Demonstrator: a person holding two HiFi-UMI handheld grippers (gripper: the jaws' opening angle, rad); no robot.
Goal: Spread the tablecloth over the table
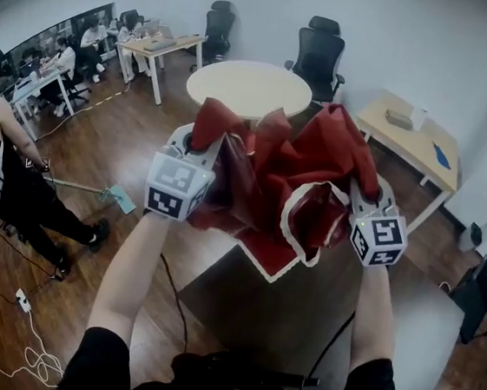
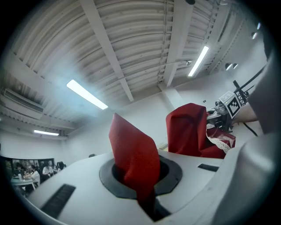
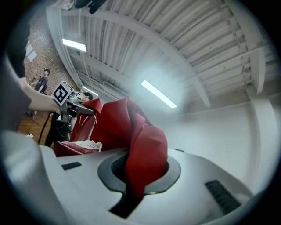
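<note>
**Red cloth gripped at two points, bunched above the dark table**

In the head view the red tablecloth [image 1: 279, 185] hung as a crumpled bundle at the centre, and none of it lay on any surface. The left gripper [image 1: 196, 163], at 9 o'clock of the bundle, had its jaws pressed together on the fabric. Its own view showed a red fold [image 2: 134, 154] rising out of the closed slot. The right gripper [image 1: 366, 211], at 3 o'clock, pinched the cloth the same way, with a thicker wad [image 3: 145, 154] standing up between its jaws.

The two grippers sat near each other, which seemed to be why the cloth sagged in heavy folds: the two held points had not been drawn apart. The white lace edging [image 1: 285, 229] curled down toward 6 o'clock.

The dark table [image 1: 316, 320] lay bare below, at 6 o'clock. It was probably the one to be covered, since the person stood right against it. A pale round table [image 1: 249, 87] stood beyond at 12 o'clock. Holding the bundle high likely kept its hem off the tabletop so that it could be shaken open. The spreading itself had not begun.
</note>
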